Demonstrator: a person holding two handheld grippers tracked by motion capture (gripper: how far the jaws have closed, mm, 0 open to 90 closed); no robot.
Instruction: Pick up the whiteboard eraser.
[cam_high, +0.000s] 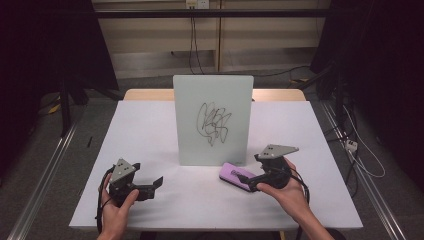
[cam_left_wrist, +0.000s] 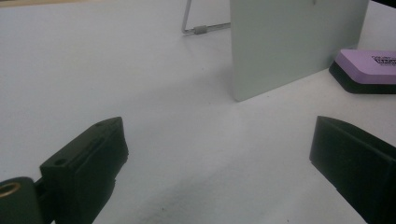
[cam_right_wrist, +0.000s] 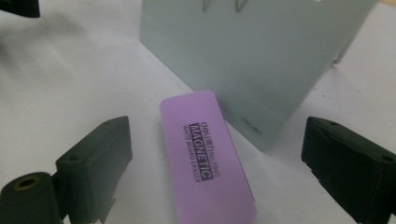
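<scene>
A small whiteboard (cam_high: 212, 120) stands upright mid-table with a black scribble (cam_high: 215, 124) on its face. A purple eraser with a black base (cam_high: 234, 175) lies flat just in front of its lower right corner. My right gripper (cam_high: 248, 181) is at the eraser's near end. In the right gripper view the eraser (cam_right_wrist: 205, 154) lies between the wide-apart jaws of that gripper (cam_right_wrist: 217, 135), with a gap on each side, and the whiteboard (cam_right_wrist: 252, 56) stands behind it. My left gripper (cam_high: 155, 185) rests at the front left, open and empty (cam_left_wrist: 219, 144).
The white table (cam_high: 150, 130) has bare surface to the left and right of the board. A wire stand (cam_left_wrist: 201, 29) props the whiteboard (cam_left_wrist: 289, 42) from behind. The eraser (cam_left_wrist: 369, 65) lies at the far right in the left gripper view. Floor rails and cables flank the table.
</scene>
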